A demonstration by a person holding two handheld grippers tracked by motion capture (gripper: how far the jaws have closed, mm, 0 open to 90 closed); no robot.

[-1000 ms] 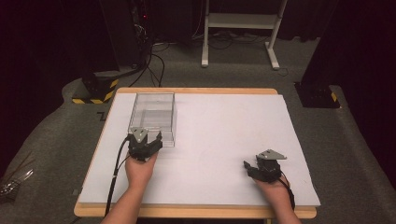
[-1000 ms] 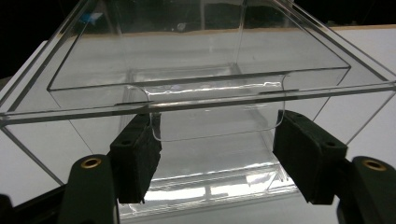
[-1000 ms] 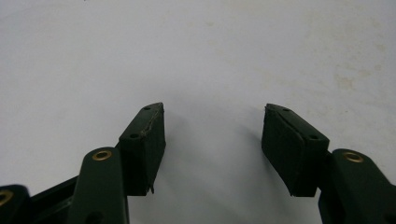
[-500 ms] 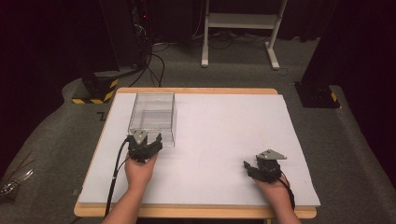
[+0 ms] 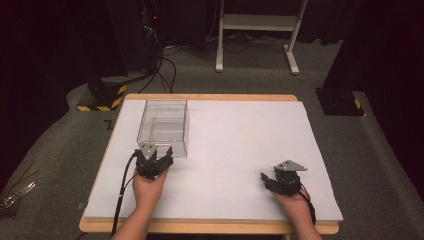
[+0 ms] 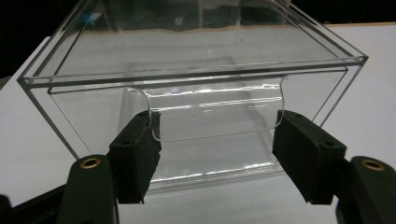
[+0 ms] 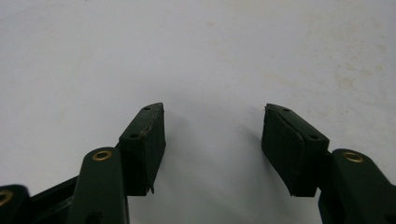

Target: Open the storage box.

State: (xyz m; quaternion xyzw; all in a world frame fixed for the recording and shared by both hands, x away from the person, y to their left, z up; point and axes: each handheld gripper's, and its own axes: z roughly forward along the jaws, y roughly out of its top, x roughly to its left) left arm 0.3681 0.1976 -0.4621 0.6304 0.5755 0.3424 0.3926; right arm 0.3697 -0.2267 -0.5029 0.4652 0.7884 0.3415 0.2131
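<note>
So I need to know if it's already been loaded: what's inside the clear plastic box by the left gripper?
Nothing shows inside the clear plastic box; the white table cover is visible through its walls and floor. The left gripper pads clasp its curved front handle, hiding nothing of the interior.

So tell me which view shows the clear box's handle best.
The left gripper view: the curved handle sits large between the left gripper pads. The high view shows the clear box small, handle indistinct; the right gripper view faces bare table.
</note>
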